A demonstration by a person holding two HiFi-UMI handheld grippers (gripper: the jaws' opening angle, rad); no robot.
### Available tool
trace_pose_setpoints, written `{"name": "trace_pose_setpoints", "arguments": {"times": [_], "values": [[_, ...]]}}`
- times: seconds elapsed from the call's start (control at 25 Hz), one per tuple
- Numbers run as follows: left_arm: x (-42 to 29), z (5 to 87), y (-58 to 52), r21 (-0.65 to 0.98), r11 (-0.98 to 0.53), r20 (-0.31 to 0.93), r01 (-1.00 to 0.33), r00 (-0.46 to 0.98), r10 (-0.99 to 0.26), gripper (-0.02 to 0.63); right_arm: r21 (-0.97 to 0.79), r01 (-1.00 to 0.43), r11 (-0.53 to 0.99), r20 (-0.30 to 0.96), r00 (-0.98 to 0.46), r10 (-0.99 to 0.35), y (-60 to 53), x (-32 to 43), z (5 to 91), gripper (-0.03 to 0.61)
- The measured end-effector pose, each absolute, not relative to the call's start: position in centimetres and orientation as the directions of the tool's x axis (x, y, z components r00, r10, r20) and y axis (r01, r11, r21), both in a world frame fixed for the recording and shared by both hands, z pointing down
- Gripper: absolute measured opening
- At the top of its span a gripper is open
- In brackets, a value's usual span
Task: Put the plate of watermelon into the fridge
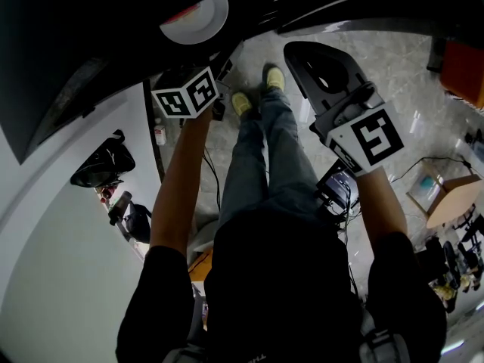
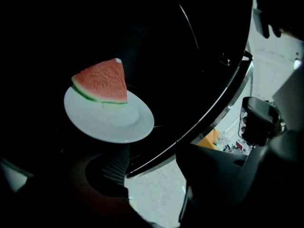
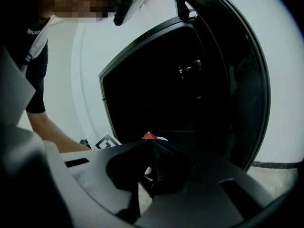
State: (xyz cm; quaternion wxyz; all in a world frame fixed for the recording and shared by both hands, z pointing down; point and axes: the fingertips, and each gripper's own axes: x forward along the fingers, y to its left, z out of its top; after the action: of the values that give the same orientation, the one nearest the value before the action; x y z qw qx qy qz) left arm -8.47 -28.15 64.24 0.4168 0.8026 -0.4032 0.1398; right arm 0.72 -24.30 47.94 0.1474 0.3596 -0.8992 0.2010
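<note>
A white plate (image 2: 109,115) carrying a red watermelon wedge (image 2: 102,82) sits inside the dark fridge compartment (image 2: 156,37); it shows at the top of the head view as the plate (image 1: 194,17). My left gripper (image 2: 156,172) is open just short of the plate's near rim, with nothing between its ribbed pads (image 2: 115,165). Its marker cube (image 1: 185,93) is below the plate. My right gripper (image 1: 299,51) hangs to the right over the floor, jaws together and empty. In the right gripper view only the wedge's tip (image 3: 148,136) peeks over the right gripper (image 3: 152,148).
The black fridge door (image 3: 237,80) stands swung open to the right, its chrome-edged rim (image 2: 223,99) close beside the left gripper. Below are grey marble floor (image 1: 393,59), the person's yellow shoes (image 1: 253,93), cables and a box (image 1: 454,203) at the right.
</note>
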Motion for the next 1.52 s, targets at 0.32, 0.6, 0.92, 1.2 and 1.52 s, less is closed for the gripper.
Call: {"name": "trace_pose_setpoints", "arguments": {"times": [0.32,0.6,0.92,1.2,1.52], "values": [[-9.4,59.7,-21.9,0.515,-0.362,0.587,-0.777,0.627,-0.511,0.298,-0.181,-0.725,0.665,0.362,-0.678,-0.640,-24.6,3.2,41.3,0.014],[-10.5,49.6,-20.1,0.430,-0.481,0.498,-0.764,0.645,-0.580,0.197,-0.099,-0.781,0.617,0.354,-0.607,-0.712,-23.7,7.0,34.9,0.014],[-12.2,38.0,-18.3,0.336,-0.529,0.317,-0.779,0.623,-0.715,0.012,-0.041,-0.831,0.554,0.342,-0.533,-0.774,-19.3,9.8,30.0,0.014],[-13.0,33.1,-14.2,0.323,-0.575,0.250,-0.752,0.654,-0.714,0.012,0.024,-0.847,0.531,0.381,-0.484,-0.788,-13.7,11.5,27.5,0.014],[-13.9,31.2,-11.4,0.288,-0.620,0.231,-0.730,0.681,-0.695,0.012,0.107,-0.809,0.578,0.475,-0.469,-0.744,-7.3,13.1,26.1,0.014]]}}
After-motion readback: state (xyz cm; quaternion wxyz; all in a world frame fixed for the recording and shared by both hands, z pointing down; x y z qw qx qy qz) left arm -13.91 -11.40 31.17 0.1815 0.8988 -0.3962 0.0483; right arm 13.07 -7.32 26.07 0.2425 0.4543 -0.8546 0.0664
